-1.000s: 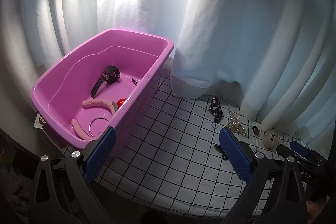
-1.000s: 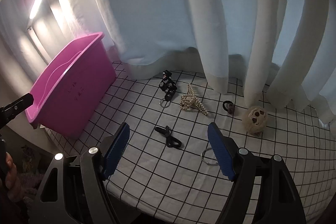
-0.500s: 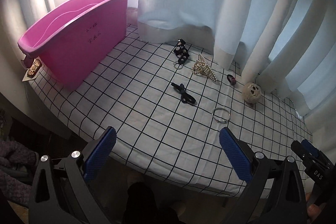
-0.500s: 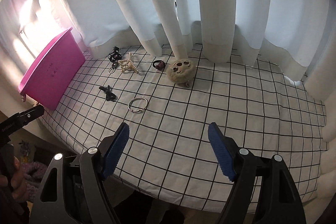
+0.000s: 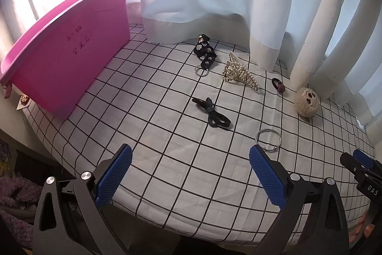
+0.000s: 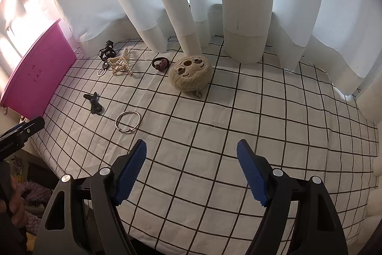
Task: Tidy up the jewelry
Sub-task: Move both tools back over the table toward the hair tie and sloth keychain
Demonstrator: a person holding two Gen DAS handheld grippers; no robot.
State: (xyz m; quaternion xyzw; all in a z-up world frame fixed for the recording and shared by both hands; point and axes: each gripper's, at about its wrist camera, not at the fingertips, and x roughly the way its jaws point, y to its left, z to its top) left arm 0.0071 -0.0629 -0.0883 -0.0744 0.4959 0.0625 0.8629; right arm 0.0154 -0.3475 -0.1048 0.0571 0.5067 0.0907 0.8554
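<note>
White curtains (image 6: 238,4) hang along the far edge of the table (image 6: 238,135), their hems resting on its black-gridded cloth. At the left end a pink bin (image 5: 71,59) stands right at the left edge, its long wall facing the jewelry.

Near the far edge lie a black strap with a key ring (image 5: 204,54), a pearl hair claw (image 5: 238,73), a dark hair tie (image 5: 278,84) and a fuzzy round plush (image 6: 189,74), all close to the curtain hems. Nearer the middle sit a black bow tie (image 5: 212,112) and a silver bangle (image 6: 127,122), apart from each other.

From the bangle to the near edge, and across the right half, the cloth is bare.

Both tools hover above the near edge, the left gripper (image 5: 189,175) and the right gripper (image 6: 192,173) each spread wide with nothing between the pads.
</note>
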